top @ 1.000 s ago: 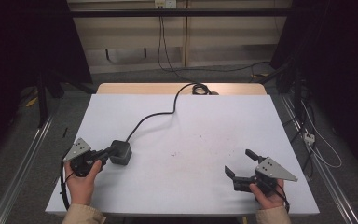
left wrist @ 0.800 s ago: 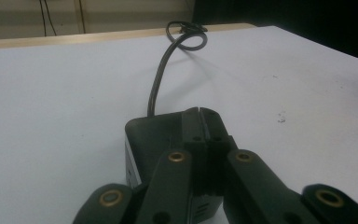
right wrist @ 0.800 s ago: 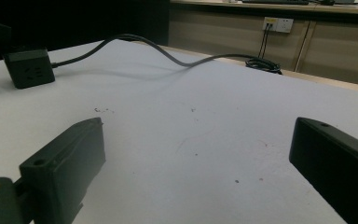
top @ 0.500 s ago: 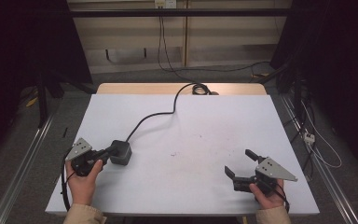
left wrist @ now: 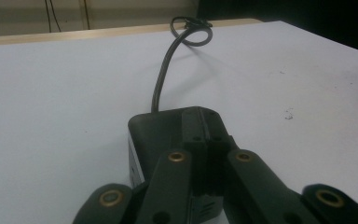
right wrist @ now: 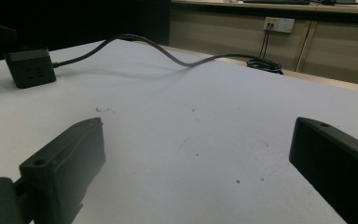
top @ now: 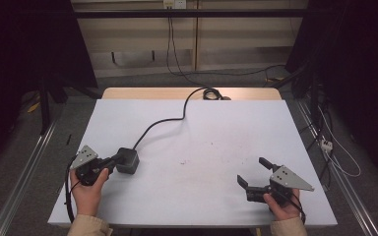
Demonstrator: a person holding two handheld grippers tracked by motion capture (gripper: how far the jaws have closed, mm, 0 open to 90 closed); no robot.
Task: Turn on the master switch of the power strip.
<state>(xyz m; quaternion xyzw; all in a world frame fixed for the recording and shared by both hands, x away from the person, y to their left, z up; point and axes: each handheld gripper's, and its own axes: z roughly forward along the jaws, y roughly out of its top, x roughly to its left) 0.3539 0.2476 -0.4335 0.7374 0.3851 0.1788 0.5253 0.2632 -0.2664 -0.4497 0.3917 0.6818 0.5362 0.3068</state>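
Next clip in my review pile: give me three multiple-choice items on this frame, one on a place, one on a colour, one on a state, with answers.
1. Where is the black socket cube?
A. at the table's near left
B. beside the right tool
C. on the floor

2. What colour is the table top?
A. green
B. white
C. red

3. How does the right tool stand?
A. shut on the cable
B. shut on nothing
C. open

Answers:
1 A: it sits at the left tool, its cable running to the far edge.
2 B: the surface is plain white.
3 C: its jaws stand wide apart over bare table.
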